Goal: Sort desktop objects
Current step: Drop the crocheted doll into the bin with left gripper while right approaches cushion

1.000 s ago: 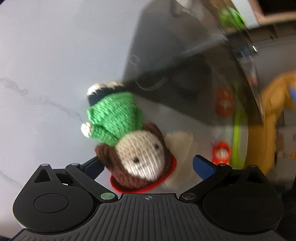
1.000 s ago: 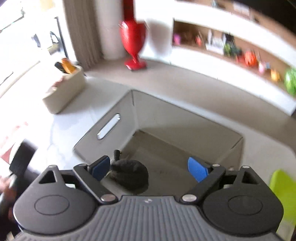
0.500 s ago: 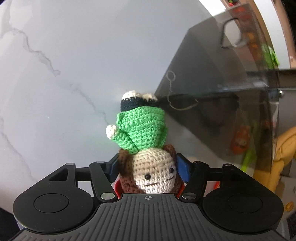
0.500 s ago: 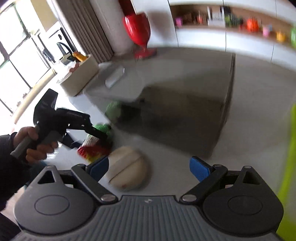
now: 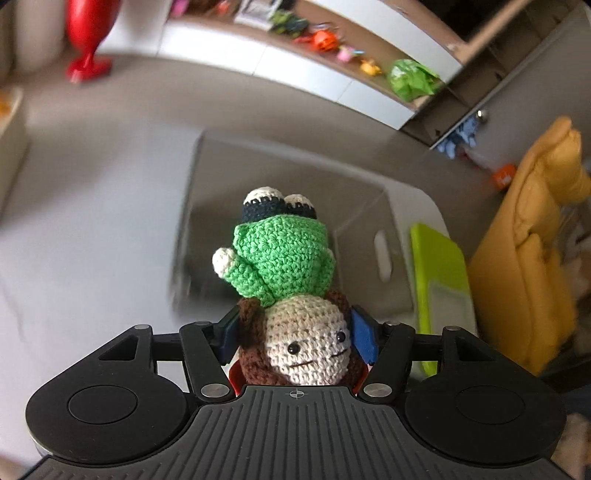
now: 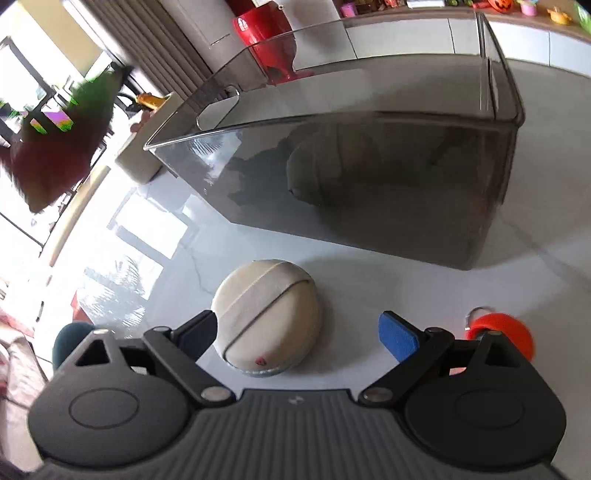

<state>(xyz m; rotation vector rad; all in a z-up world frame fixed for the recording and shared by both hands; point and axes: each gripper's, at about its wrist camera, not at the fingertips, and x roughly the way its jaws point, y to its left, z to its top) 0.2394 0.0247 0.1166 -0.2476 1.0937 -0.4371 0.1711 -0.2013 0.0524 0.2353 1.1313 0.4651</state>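
My left gripper (image 5: 295,334) is shut on a crochet doll (image 5: 291,295) with a cream face, brown hair and green body, held upside down in the air in front of the smoky clear plastic bin (image 5: 295,177). The doll shows as a green and brown blur (image 6: 62,136) at upper left in the right wrist view. My right gripper (image 6: 299,332) is open and low over the white table, its fingers either side of a round cream case (image 6: 267,319). The bin (image 6: 369,177) stands just beyond the case. A dark object lies inside the bin.
An orange round object with a metal ring (image 6: 498,332) lies on the table right of my right gripper. A lime green board (image 5: 439,280) lies right of the bin. A beige box (image 6: 144,158), a red vase (image 6: 266,33), a yellow chair (image 5: 535,258) and shelves stand around.
My left gripper closed on the doll and lifted it off the table toward the bin. My right gripper left the bin, where it dropped a dark object, and came down over the cream case.
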